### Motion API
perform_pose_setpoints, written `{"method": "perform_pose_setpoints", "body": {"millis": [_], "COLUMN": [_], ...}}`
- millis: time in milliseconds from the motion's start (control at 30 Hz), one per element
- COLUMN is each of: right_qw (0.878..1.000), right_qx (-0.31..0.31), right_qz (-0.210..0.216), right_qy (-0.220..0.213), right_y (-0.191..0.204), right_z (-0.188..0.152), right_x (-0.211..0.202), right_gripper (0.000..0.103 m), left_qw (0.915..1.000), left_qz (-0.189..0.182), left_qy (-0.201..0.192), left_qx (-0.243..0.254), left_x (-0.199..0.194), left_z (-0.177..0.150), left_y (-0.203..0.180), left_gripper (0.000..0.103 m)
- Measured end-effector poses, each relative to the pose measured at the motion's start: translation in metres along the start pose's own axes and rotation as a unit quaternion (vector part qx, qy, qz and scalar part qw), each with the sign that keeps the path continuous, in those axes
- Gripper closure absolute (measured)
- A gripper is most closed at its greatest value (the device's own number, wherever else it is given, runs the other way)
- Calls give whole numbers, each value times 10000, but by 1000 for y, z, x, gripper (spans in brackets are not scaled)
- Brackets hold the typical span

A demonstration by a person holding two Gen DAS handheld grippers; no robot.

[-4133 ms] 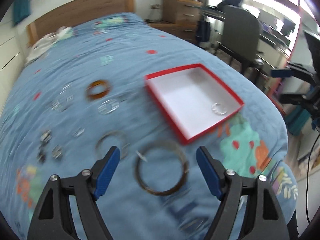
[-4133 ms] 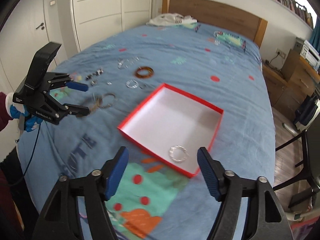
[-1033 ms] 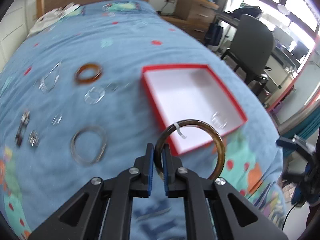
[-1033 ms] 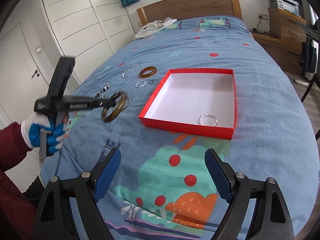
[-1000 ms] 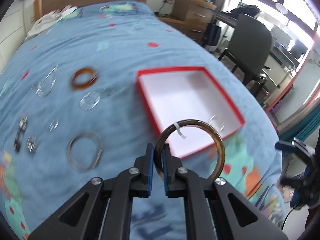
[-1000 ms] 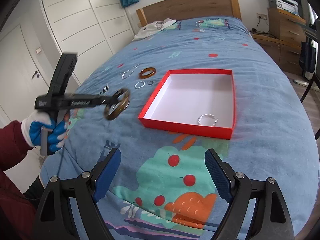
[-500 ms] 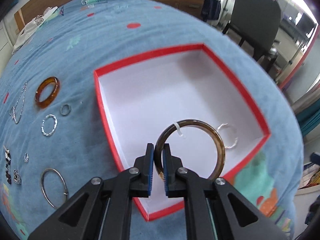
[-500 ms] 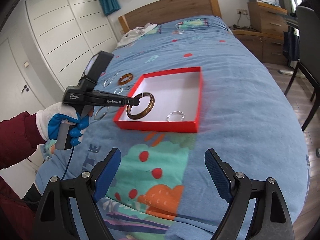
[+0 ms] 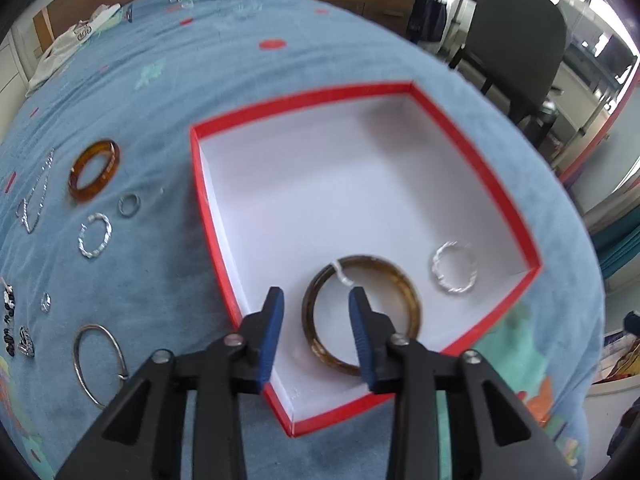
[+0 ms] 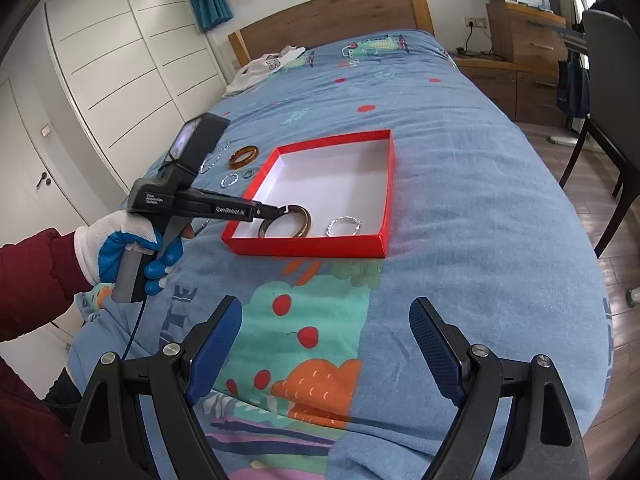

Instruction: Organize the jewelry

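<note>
A red box with a white floor lies on the blue bedspread; it also shows in the right wrist view. A dark brown bangle lies inside near its front corner, next to a twisted silver ring. My left gripper is open just above the bangle's left rim, holding nothing; from the right wrist view it hovers over the box's near left corner. My right gripper is open and empty, well in front of the box.
Left of the box on the bedspread lie an amber bangle, a small grey ring, a twisted silver ring, a thin silver hoop, a chain and small dark pieces. A chair stands beyond the bed.
My left gripper carried the dark brown bangle over the box, lowered, and opened. The bangle now lies on the box floor. The right gripper stayed open and pulled back a little.
</note>
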State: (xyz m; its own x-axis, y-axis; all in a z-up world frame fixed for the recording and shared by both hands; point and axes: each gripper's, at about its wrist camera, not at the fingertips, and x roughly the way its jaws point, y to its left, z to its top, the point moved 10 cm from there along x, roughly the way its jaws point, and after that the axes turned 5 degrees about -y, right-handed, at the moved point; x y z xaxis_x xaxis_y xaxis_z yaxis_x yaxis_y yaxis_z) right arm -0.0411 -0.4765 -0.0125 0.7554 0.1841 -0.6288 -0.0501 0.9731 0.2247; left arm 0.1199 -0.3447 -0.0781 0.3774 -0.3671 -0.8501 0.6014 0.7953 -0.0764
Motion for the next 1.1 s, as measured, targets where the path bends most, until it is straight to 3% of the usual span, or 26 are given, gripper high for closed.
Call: {"method": "perform_pose_setpoints", "body": {"millis": [200, 400, 600, 800, 1100], "right_qw": [9998, 9991, 9980, 9961, 9909], "right_qx": [-168, -392, -567, -758, -1096], "right_qz": [-25, 49, 200, 410, 769], "right_qy": [-75, -134, -208, -178, 137], "right_y": [18, 50, 87, 128, 187], "right_z": [4, 7, 13, 17, 20], "right_x": [-11, -17, -15, 2, 48], "right_gripper": [18, 18, 18, 18, 18], "left_qw": [9993, 9982, 9966, 9921, 9783], "left_qz": [-104, -140, 66, 561, 1086], "left_qy": [-369, -547, -584, -650, -654], "left_qx": [-18, -184, -573, -920, -1641], "left_x": [-45, -93, -136, -174, -209], "left_z": [5, -23, -72, -129, -205], "left_y": [2, 28, 85, 157, 251], "left_gripper": [69, 67, 57, 52, 50]}}
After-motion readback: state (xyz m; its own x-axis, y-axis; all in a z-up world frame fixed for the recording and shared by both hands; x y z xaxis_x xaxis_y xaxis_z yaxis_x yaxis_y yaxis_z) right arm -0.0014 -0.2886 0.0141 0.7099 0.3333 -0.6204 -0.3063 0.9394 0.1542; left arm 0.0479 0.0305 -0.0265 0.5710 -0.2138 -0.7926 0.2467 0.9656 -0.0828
